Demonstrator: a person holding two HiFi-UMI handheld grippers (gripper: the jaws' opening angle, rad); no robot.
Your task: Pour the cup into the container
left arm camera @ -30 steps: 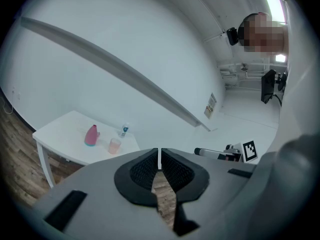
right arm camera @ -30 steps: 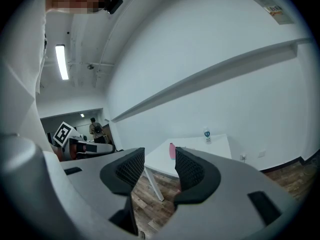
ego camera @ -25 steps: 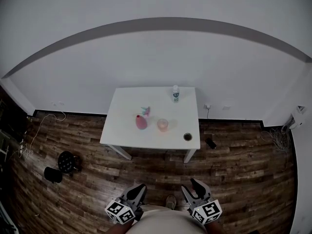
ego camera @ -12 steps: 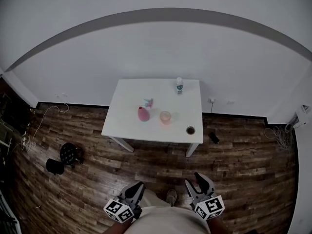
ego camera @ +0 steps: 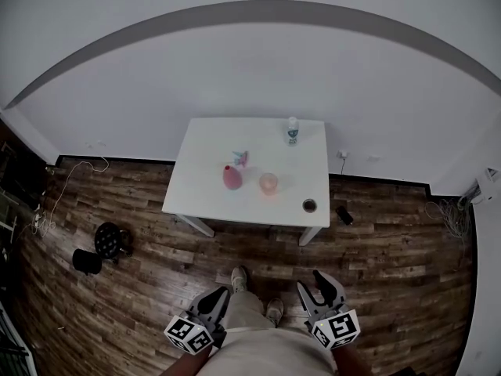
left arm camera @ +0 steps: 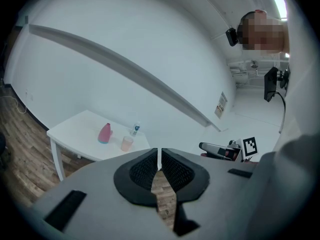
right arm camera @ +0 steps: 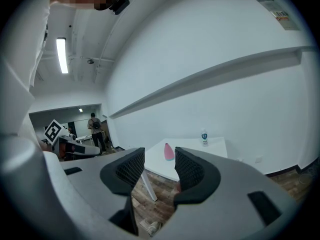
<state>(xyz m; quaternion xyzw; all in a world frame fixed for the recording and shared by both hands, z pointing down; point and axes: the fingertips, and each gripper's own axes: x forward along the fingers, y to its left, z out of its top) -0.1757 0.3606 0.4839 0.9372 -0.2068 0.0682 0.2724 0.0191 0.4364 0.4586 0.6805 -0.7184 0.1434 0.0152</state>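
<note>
One white counter (ego camera: pixel 203 163) stands well ahead across the wooden floor (ego camera: pixel 117 288), with both tools short of it and empty: the left tool (ego camera: pixel 221 294) pinched together, the right tool (ego camera: pixel 319 276) showing a narrow gap between its jaws. Near the counter's middle the pink container (ego camera: pixel 232 177) stands beside, not touching, the translucent cup (ego camera: pixel 268 182). That cup looks thin-walled and light, probably plastic, so a hard squeeze may flex it or let it slip; a gentle side grip around mid-wall, below the rim, seems safest.
</note>
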